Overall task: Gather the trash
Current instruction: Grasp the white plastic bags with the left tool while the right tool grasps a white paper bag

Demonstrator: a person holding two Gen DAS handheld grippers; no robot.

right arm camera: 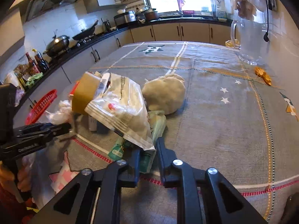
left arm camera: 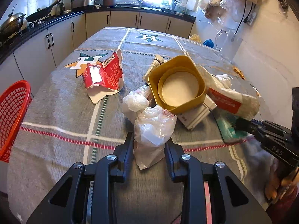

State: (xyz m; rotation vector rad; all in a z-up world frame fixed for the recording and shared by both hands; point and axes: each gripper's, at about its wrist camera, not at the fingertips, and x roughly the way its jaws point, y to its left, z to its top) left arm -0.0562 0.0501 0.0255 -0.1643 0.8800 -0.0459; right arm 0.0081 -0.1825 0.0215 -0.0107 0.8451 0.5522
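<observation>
A trash pile lies on the grey tablecloth [left arm camera: 56,112]: a crumpled clear plastic bag [left arm camera: 153,128], a yellow square tub [left arm camera: 177,84], a torn red carton [left arm camera: 104,74], a white box [left arm camera: 196,114], a white wrapper with a red label [left arm camera: 229,95] and a green packet [left arm camera: 229,128]. My left gripper [left arm camera: 149,145] is shut on the near end of the plastic bag. My right gripper [right arm camera: 148,149] is closed on the edge of the green packet [right arm camera: 147,160], under the white wrapper [right arm camera: 123,110]. A crumpled white paper ball [right arm camera: 164,95] lies behind it.
A red mesh basket [left arm camera: 11,115] stands off the table's left edge, also in the right wrist view [right arm camera: 40,106]. A glass jug [right arm camera: 250,41] and orange scraps [right arm camera: 263,75] sit at the far right by the wall. Kitchen counters with pans run along the left and back.
</observation>
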